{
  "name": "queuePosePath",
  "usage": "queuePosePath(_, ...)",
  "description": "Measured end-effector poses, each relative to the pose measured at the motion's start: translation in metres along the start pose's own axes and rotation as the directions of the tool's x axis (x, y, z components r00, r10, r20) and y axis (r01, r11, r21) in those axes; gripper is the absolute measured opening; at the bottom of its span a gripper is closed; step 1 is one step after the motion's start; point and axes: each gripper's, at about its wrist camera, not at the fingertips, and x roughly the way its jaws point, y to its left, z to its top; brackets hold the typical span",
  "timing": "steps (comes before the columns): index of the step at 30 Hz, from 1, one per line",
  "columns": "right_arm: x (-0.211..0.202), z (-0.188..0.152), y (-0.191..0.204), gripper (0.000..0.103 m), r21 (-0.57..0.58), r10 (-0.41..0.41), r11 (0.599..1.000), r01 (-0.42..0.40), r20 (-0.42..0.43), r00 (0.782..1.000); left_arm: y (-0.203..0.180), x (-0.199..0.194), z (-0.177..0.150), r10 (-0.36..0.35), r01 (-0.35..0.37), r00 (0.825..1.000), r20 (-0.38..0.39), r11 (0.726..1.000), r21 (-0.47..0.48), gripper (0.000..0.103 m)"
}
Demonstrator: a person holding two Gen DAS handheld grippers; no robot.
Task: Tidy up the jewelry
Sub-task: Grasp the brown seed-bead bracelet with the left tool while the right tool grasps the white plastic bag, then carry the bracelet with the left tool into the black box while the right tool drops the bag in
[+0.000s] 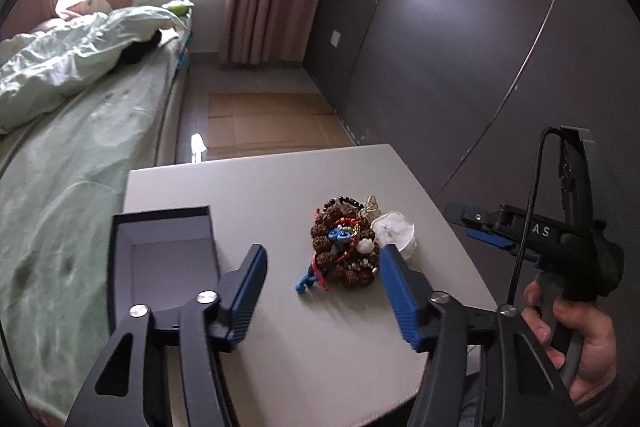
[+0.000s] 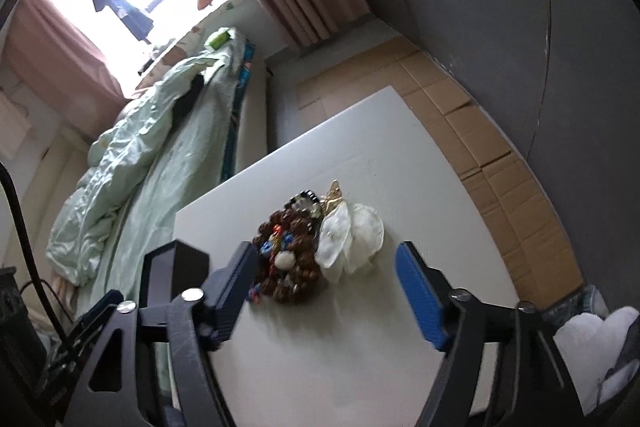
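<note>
A pile of jewelry (image 1: pixel 346 247), brown bead strings with red, blue and black pieces, lies on the white table (image 1: pixel 280 187). A clear plastic bag (image 1: pixel 394 231) lies against its right side. An open dark box (image 1: pixel 164 255) stands at the table's left. My left gripper (image 1: pixel 322 259) is open and empty, its jaws on either side of the pile, just short of it. My right gripper (image 2: pixel 326 263) is open and empty, near the pile (image 2: pixel 286 263) and the bag (image 2: pixel 352 239). The right gripper's body (image 1: pixel 540 235) shows at the right in the left wrist view.
A bed with a green quilt (image 1: pixel 60 147) runs along the table's left. Flattened cardboard (image 1: pixel 272 123) covers the floor beyond the table. A grey wall (image 1: pixel 460 47) is on the right. A bin with a white liner (image 2: pixel 600 343) stands at the table's near right.
</note>
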Motion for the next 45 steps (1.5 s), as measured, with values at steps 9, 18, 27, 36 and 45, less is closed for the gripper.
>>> queuePosePath(9,0.043,0.02,-0.012,0.057,0.081,0.038,0.996,-0.034,-0.052,0.998,0.002,0.061,0.028,-0.041,0.039,0.992,-0.118,0.999,-0.022,0.046)
queuePosePath(18,0.072,0.018,-0.02,0.048,0.101,0.074,0.993,-0.064,-0.107,0.991,0.024,0.125,0.036,-0.062,0.04,0.971,-0.233,0.994,-0.099,0.038)
queuePosePath(27,0.087,0.013,-0.027,0.046,0.136,0.078,0.989,-0.056,-0.159,0.984,0.027,0.155,0.027,-0.095,0.057,0.951,-0.294,0.989,-0.134,0.038)
queuePosePath(36,0.098,0.006,-0.032,0.007,0.171,0.114,0.982,-0.081,-0.193,0.974,0.035,0.162,0.021,-0.161,0.107,0.945,-0.285,0.975,-0.197,0.023)
queuePosePath(45,0.072,0.018,-0.021,0.005,0.164,0.171,0.974,-0.158,-0.067,0.983,0.017,0.129,0.032,-0.205,0.173,0.957,-0.204,0.972,-0.161,0.02)
